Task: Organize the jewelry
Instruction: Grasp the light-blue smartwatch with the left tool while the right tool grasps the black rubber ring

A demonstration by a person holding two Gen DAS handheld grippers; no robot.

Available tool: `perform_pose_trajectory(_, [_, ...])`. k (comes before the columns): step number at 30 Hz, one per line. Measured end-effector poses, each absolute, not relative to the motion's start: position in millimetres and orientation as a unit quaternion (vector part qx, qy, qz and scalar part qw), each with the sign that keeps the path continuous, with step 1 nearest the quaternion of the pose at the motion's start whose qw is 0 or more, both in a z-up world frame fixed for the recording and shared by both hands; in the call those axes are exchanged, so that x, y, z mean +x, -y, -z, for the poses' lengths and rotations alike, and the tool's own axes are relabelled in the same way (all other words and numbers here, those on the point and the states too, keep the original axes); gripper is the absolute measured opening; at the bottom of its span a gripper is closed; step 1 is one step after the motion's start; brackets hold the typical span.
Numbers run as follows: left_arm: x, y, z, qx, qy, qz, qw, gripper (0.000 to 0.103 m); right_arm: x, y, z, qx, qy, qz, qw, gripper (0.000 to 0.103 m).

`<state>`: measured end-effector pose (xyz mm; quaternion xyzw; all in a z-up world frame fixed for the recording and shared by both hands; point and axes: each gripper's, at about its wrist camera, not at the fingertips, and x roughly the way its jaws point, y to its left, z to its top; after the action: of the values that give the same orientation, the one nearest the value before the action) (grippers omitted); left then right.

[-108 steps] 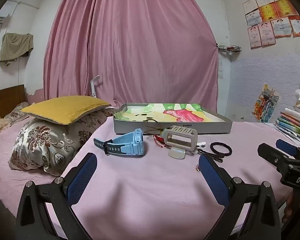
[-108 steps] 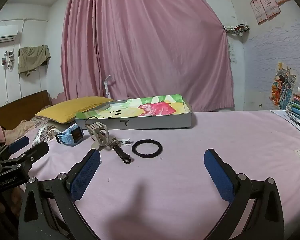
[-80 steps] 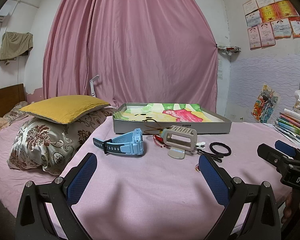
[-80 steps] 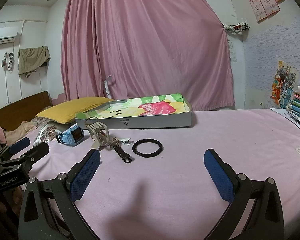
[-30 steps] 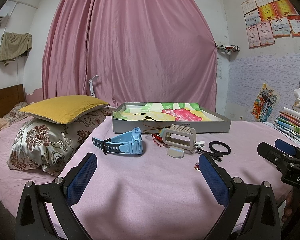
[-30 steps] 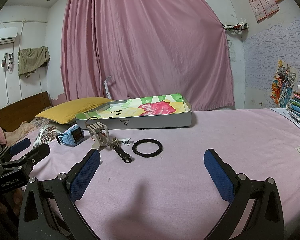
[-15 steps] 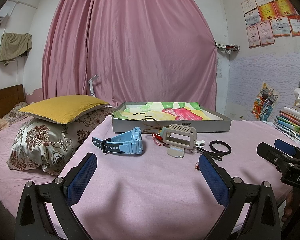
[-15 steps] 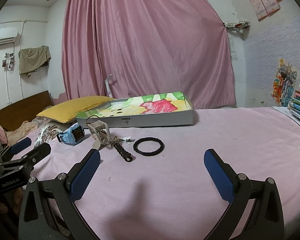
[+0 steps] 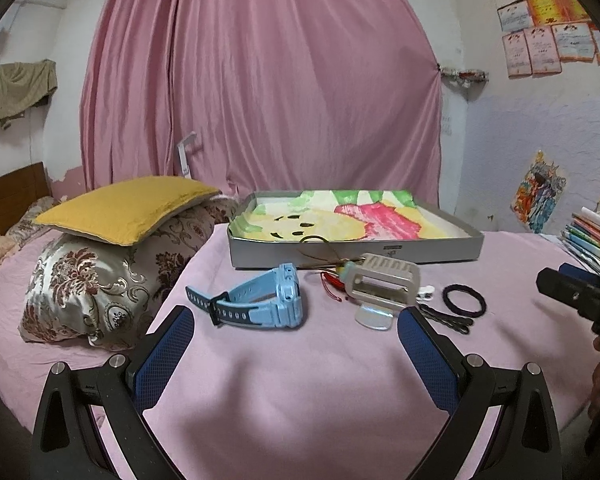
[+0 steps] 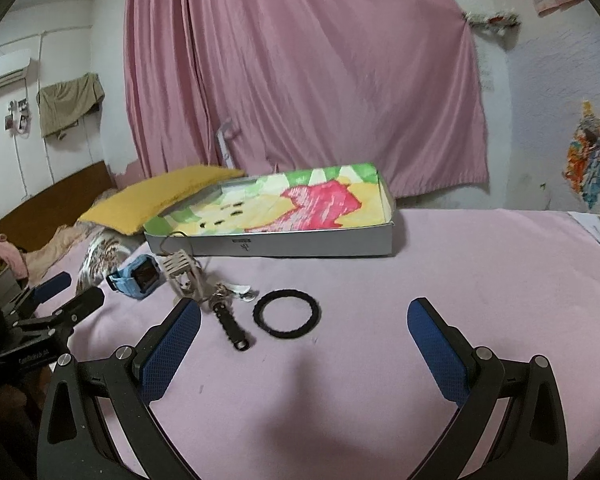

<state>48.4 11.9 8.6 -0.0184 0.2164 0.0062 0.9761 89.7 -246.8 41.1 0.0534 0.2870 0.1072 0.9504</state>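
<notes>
On the pink bed sheet lie a light blue watch (image 9: pixel 260 300), a beige watch case (image 9: pixel 384 282), a red cord (image 9: pixel 332 280), a black hair tie (image 9: pixel 464 300) and a black braided strap (image 9: pixel 444 318). Behind them stands a shallow grey box (image 9: pixel 356 250) with a colourful lining. My left gripper (image 9: pixel 296 344) is open and empty, just short of the watch. My right gripper (image 10: pixel 304 344) is open and empty, just short of the hair tie (image 10: pixel 287 313) and strap (image 10: pixel 230 326). The box (image 10: pixel 272 246) and watch (image 10: pixel 138 277) also show in the right wrist view.
A yellow pillow (image 9: pixel 124 208) rests on a patterned pillow (image 9: pixel 104 276) to the left of the items. Stacked books (image 9: pixel 592 240) lie at the right edge. A pink curtain (image 9: pixel 260 80) hangs behind the bed. The other gripper shows at each view's side.
My right gripper has tipped down and moved a little closer to the hair tie and box. My left gripper has barely moved. Both stay open and nothing has been picked up.
</notes>
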Motion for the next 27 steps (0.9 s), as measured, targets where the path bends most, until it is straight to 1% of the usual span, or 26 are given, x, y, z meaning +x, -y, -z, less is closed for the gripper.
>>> perform_pose_trajectory(2, [60, -15, -9, -0.023, -0.23, -0.002, 0.973, 0.102, 107, 246, -38, 0.048, -0.316, -0.119, 0.94, 0.08])
perform_pose_trajectory(3, [67, -16, -10, -0.026, -0.237, 0.002, 0.971, 0.102, 113, 244, -36, 0.044, -0.329, -0.123, 0.935, 0.077])
perform_pose_trajectory(5, [78, -18, -11, -0.029, -0.246, 0.01, 0.969, 0.099, 129, 241, -32, 0.033, -0.354, -0.133, 0.925, 0.063])
perform_pose_trajectory(6, [83, -18, -12, -0.029, -0.249, 0.014, 0.968, 0.098, 138, 239, -29, 0.026, -0.369, -0.139, 0.919, 0.061])
perform_pose_trajectory(9, [98, -19, -12, -0.03, -0.266, 0.025, 0.963, 0.085, 160, 231, -22, 0.001, -0.403, -0.155, 0.902, 0.055])
perform_pose_trajectory(11, [108, -21, -11, -0.034, -0.283, 0.033, 0.958, 0.071, 170, 223, -18, -0.02, -0.419, -0.166, 0.892, 0.047])
perform_pose_trajectory(12, [112, -22, -11, -0.036, -0.29, 0.035, 0.956, 0.069, 175, 220, -16, -0.03, -0.425, -0.169, 0.888, 0.045])
perform_pose_trajectory(14, [121, -24, -9, -0.041, -0.307, 0.042, 0.95, 0.06, 183, 215, -13, -0.047, -0.437, -0.176, 0.881, 0.037])
perform_pose_trajectory(15, [126, -25, -8, -0.042, -0.316, 0.045, 0.947, 0.058, 186, 214, -12, -0.052, -0.443, -0.181, 0.876, 0.036])
perform_pose_trajectory(17, [133, -25, -7, -0.041, -0.333, 0.046, 0.941, 0.049, 191, 209, -9, -0.064, -0.451, -0.188, 0.87, 0.035])
perform_pose_trajectory(19, [139, -26, -6, -0.038, -0.35, 0.046, 0.935, 0.043, 196, 204, -7, -0.082, -0.459, -0.193, 0.863, 0.034])
perform_pose_trajectory(22, [146, -28, -3, -0.04, -0.372, 0.048, 0.926, 0.038, 198, 200, -7, -0.101, -0.462, -0.201, 0.858, 0.03])
perform_pose_trajectory(27, [151, -30, 1, -0.041, -0.406, 0.053, 0.912, 0.028, 200, 199, -8, -0.109, -0.464, -0.214, 0.853, 0.029])
